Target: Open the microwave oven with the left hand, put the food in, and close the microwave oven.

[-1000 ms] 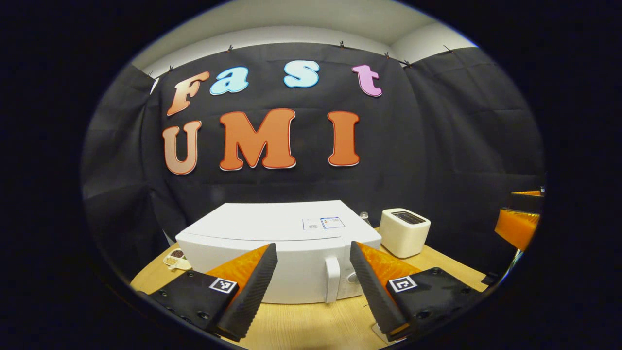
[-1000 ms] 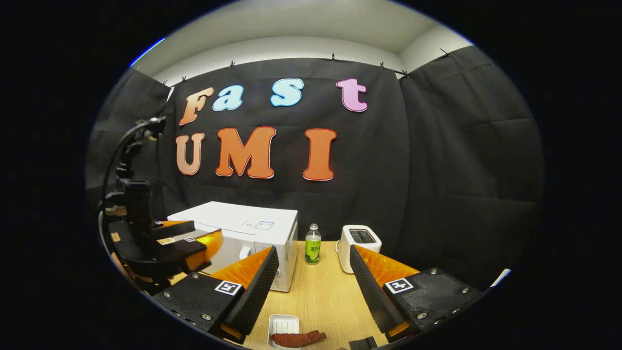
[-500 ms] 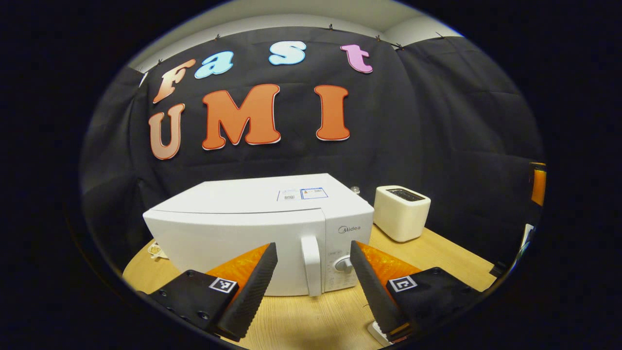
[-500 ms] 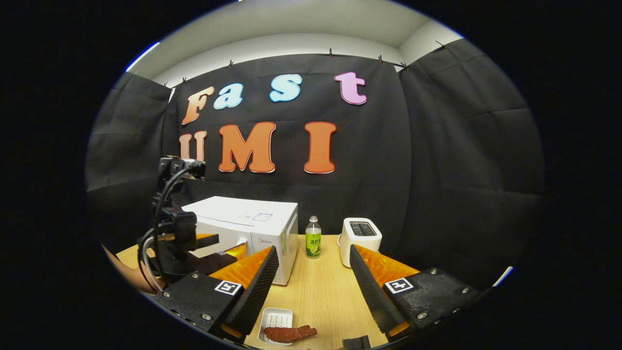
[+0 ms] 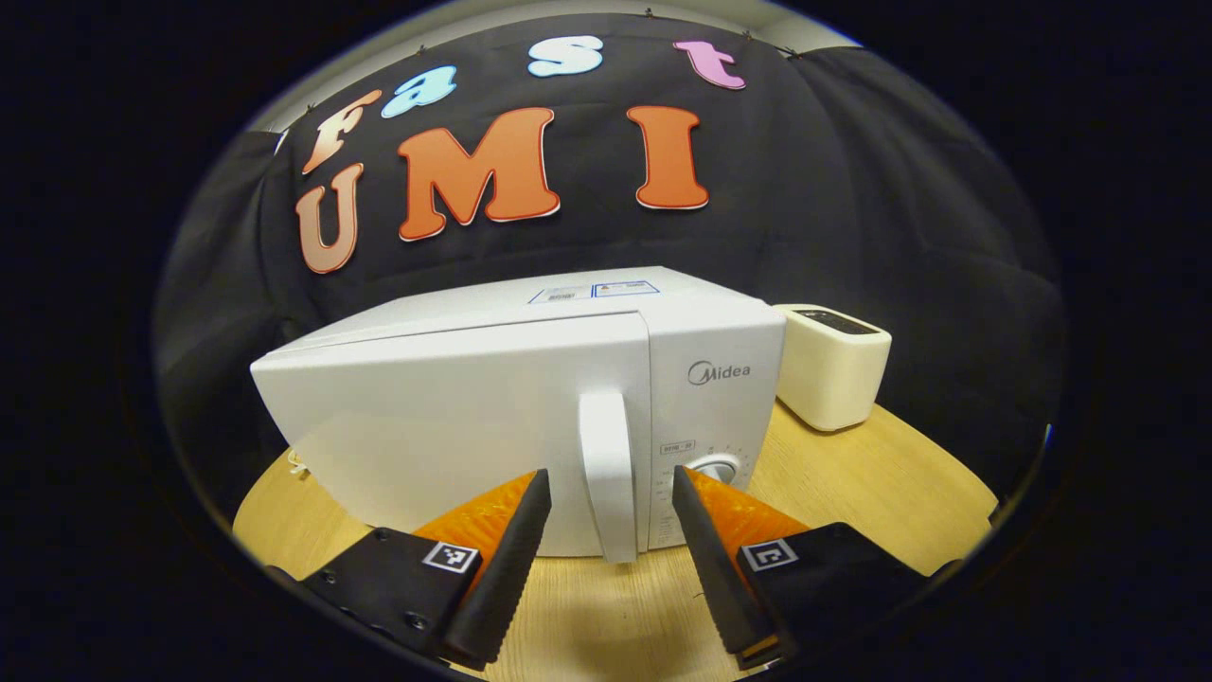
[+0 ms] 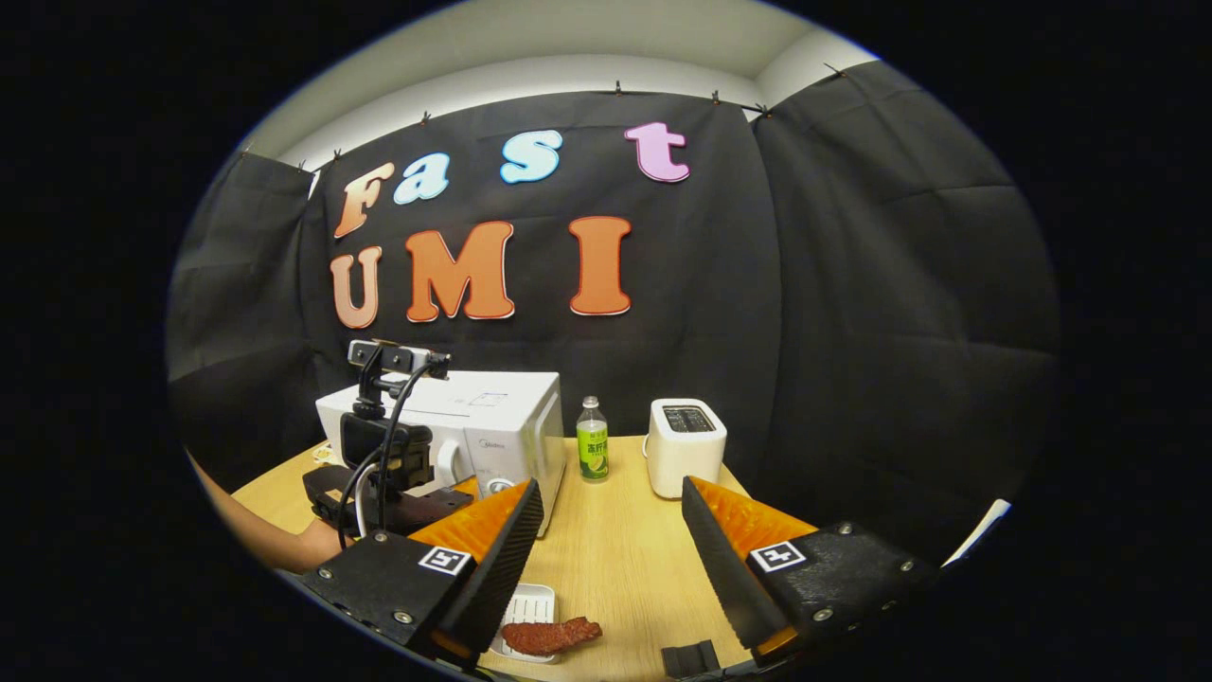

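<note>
A white microwave oven stands on the wooden table, door closed. Its vertical white handle lies straight ahead of my left gripper, whose open fingers flank the handle's lower end without touching it. In the right gripper view the microwave sits at the left, with the left gripper and the hand holding it in front of the door. A reddish-brown strip of food lies on a small white tray near the table's front edge. Above it my right gripper hangs open and empty.
A cream toaster stands right of the microwave, also seen as the toaster in the left gripper view. A green-labelled bottle stands between them. A small black object lies near the front edge. The wooden table stretches ahead.
My left gripper has moved down and closer to the microwave, so the handle now sits between its fingers. The right gripper has shifted slightly; the food and tray stay put.
</note>
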A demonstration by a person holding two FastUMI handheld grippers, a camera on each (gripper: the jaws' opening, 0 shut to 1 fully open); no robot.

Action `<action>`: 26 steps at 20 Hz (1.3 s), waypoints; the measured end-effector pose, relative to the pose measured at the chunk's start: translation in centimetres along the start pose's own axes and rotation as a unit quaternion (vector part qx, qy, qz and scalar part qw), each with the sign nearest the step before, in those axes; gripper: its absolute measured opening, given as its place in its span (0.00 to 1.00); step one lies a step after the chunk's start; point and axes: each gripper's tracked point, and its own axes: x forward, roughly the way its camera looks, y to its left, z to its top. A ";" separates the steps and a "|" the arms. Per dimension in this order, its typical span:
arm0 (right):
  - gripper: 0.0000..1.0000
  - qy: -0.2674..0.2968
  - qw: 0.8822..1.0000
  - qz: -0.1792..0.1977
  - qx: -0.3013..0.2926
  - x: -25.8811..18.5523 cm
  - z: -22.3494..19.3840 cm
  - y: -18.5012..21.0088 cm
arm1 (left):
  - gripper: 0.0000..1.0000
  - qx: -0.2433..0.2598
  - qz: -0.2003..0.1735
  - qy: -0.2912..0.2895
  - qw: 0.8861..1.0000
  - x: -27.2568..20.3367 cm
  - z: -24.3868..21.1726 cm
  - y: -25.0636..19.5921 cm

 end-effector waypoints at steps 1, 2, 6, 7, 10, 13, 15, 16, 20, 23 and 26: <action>0.92 0.000 1.000 -0.007 0.005 0.0 -0.1 -0.3 | 0.83 0.008 0.008 -0.003 1.000 0.3 0.0 0.6; 0.92 0.000 1.000 -0.010 0.006 0.0 -0.1 -0.5 | 0.83 0.006 0.014 -0.004 1.000 0.7 -0.2 1.3; 0.92 0.000 1.000 -0.014 -0.014 -0.6 -1.0 -0.4 | 0.57 -0.001 -0.006 0.001 1.000 1.0 0.0 0.5; 0.92 0.002 1.000 -0.014 -0.020 -0.9 -1.4 -0.3 | 0.51 0.016 -0.007 0.007 1.000 1.0 0.1 -0.1; 0.92 0.015 0.999 -0.008 -0.028 -1.3 -2.6 0.0 | 0.31 0.007 0.007 0.008 1.000 1.2 0.2 0.0; 0.92 0.019 0.999 -0.006 -0.037 -1.3 -3.0 0.0 | 0.19 0.002 -0.007 0.020 1.000 1.2 0.1 0.0; 0.92 0.022 0.999 -0.004 -0.037 -1.3 -3.2 0.0 | 0.16 0.004 -0.009 0.024 1.000 1.3 0.1 -0.1; 0.92 0.023 0.999 -0.003 -0.035 -1.4 -3.2 0.0 | 0.15 0.001 -0.007 0.025 1.000 1.2 0.0 0.1; 0.92 0.027 0.999 -0.002 -0.035 -1.2 -3.6 -0.3 | 0.16 -0.001 -0.012 0.046 0.999 0.6 -0.5 -0.1; 0.92 0.031 0.999 -0.001 -0.034 -1.0 -4.0 -0.6 | 0.16 0.021 -0.008 0.020 1.000 -2.8 -1.3 0.2; 0.92 0.043 0.999 0.004 -0.029 -0.7 -4.7 -0.7 | 0.15 0.031 -0.009 0.025 0.999 -6.0 -2.9 1.1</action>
